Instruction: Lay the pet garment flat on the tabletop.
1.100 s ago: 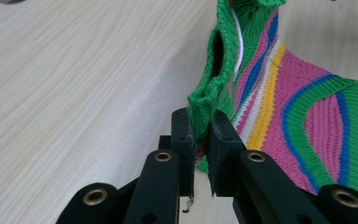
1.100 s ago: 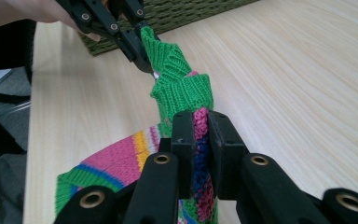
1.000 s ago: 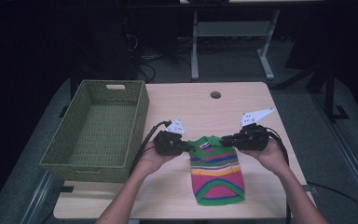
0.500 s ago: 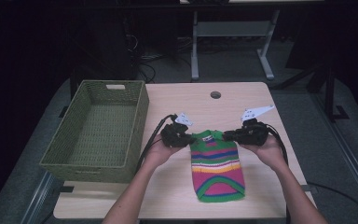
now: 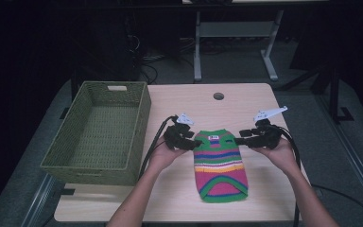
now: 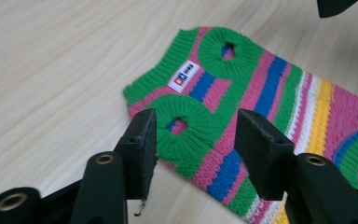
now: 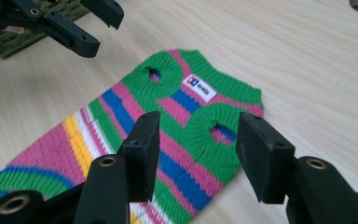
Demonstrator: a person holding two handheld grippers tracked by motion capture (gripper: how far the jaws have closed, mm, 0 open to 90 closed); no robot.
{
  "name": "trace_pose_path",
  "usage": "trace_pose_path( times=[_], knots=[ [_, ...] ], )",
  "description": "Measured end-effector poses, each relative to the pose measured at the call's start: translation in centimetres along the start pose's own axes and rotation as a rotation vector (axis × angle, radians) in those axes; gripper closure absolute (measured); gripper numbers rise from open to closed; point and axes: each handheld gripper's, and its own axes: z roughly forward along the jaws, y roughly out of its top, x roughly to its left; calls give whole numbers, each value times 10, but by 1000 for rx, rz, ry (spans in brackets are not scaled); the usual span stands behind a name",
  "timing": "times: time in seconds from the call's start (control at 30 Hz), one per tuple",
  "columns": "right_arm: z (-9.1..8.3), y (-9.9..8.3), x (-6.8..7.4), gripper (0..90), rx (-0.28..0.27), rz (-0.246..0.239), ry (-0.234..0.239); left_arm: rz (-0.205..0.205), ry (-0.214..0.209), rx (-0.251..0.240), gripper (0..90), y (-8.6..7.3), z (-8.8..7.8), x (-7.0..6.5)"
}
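green woven basket, wooden table

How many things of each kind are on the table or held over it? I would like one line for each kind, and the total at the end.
Striped knitted pet sweater: 1
Green woven basket: 1
Hand-held claws, left claw and right claw, both open over the sweater's top end: 2
Total: 4
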Motion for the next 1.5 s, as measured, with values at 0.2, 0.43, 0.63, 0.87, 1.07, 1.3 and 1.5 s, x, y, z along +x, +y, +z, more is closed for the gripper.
trace_pose_path(
  times=[0.2, 0.43, 0.63, 0.87, 1.07, 1.3, 1.5],
  knots=[
    [-3, -9, 7, 457, 47, -25, 11, 23, -32, 9, 436, -4, 2, -12],
    [-2, -21, 19, 395, 118, -81, 18, 42, -70, 29, 393, -10, 5, -26],
    [-1, -29, 30, 370, 171, -129, 17, 83, -80, 63, 370, -16, 4, -36],
    [2, -36, 40, 372, 201, -173, 36, 101, -104, 91, 362, -23, 7, -46],
    [11, -41, 43, 402, 246, -203, 26, 132, -109, 125, 397, -29, 15, -52],
    [24, -45, 46, 421, 301, -262, -5, 148, -115, 194, 410, -33, 27, -54],
    [30, -45, 51, 517, 308, -284, -14, 132, -99, 174, 519, -34, 27, -54]
  ],
)
